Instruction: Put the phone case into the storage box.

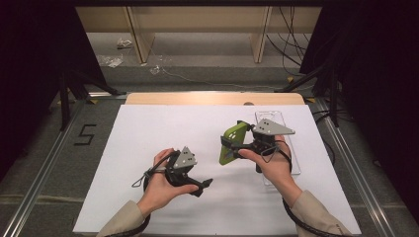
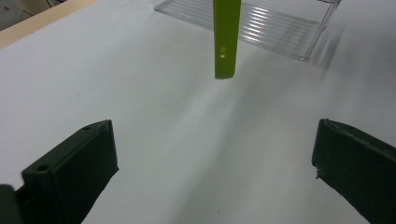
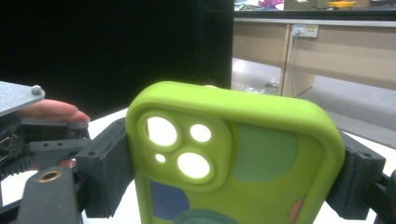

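Observation:
A lime-green phone case [image 1: 231,144] with camera cut-outs hangs upright above the white sheet, and my right gripper [image 1: 236,146] is shut on its two sides. In the right gripper view the case [image 3: 243,154] stands between the black jaws of my right gripper [image 3: 233,168], back towards the camera. My left gripper [image 1: 203,183] sits lower left of it, near the sheet, pointing right. In the left gripper view my left gripper [image 2: 214,130] is open with bare sheet between its jaws. The case's thin edge [image 2: 226,42] hangs ahead of it.
A clear ribbed plastic tray [image 1: 295,158] lies on the white sheet [image 1: 163,128] under my right hand, and it is also in the left gripper view [image 2: 275,28]. A wooden table edge [image 1: 212,98] runs along the far side. Metal rails flank the table.

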Demonstrator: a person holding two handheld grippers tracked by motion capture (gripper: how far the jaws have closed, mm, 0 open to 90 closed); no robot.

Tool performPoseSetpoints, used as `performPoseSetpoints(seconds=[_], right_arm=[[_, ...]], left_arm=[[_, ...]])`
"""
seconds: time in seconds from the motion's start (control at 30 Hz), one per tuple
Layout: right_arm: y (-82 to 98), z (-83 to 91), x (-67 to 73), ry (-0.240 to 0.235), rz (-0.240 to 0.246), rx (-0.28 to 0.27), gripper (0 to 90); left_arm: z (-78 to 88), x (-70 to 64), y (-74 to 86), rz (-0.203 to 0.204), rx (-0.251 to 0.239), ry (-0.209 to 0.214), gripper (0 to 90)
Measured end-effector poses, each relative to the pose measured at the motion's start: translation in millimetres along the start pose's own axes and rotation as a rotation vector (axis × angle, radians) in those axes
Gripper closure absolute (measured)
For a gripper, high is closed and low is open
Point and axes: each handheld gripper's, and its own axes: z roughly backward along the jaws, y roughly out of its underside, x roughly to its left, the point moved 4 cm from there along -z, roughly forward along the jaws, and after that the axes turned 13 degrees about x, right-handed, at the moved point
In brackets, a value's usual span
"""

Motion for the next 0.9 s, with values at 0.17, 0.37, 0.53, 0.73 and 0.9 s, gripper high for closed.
performPoseSetpoints(seconds=[0.17, 0.37, 0.53, 0.73, 0.9], right_arm=[[-1.9, 4.1, -4.8, 0.011, -0.002, -0.008, 17.3], [-3.7, 7.4, -8.4, 0.020, -0.006, -0.014, 17.3], [-4.1, 9.5, -11.1, 0.029, -0.008, -0.013, 17.3], [-5.0, 12.0, -14.5, 0.037, -0.012, -0.013, 17.3], [-6.0, 14.6, -17.5, 0.048, -0.012, -0.014, 17.3]], left_arm=[[4.1, 5.7, 8.7, 0.016, 0.005, -0.009, 0.0], [9.7, 12.1, 14.1, 0.033, -0.001, -0.021, 0.0], [13.6, 16.6, 18.0, 0.043, -0.008, -0.028, 0.0], [15.8, 18.8, 21.7, 0.049, -0.009, -0.031, 0.0], [18.3, 21.3, 25.3, 0.055, -0.009, -0.036, 0.0]])
